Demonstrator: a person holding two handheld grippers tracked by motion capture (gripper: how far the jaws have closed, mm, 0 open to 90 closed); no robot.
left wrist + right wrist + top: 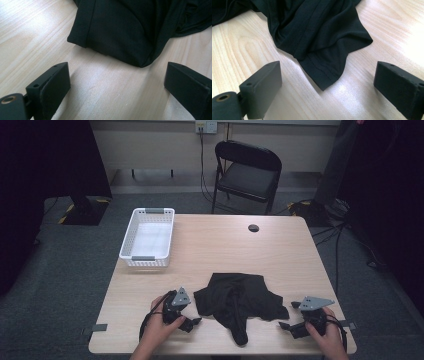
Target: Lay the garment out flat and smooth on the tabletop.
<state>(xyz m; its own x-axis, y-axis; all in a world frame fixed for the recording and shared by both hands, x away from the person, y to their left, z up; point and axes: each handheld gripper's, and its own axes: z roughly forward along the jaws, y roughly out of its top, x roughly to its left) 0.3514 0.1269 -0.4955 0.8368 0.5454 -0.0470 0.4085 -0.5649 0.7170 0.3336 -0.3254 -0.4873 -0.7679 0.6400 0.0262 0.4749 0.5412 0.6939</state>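
Observation:
A crumpled black garment [239, 301] lies on the wooden table [225, 245] near its front edge. My left gripper [194, 322] rests just left of the cloth, jaws wide apart and empty. In the left gripper view the left gripper [117, 82] faces a hemmed corner of the black garment [120, 30] a short way ahead. My right gripper [285, 325] sits at the cloth's right side, open too. In the right gripper view a pointed hem corner of the black garment [317, 37] reaches toward the gap of the right gripper [328, 85] without touching either jaw.
A white slatted basket [148, 239] stands at the table's far left, nothing inside it. A dark round cable hole [253, 228] is near the far edge. Behind the table stands a black folding chair [246, 171]. Cables lie on the floor at right.

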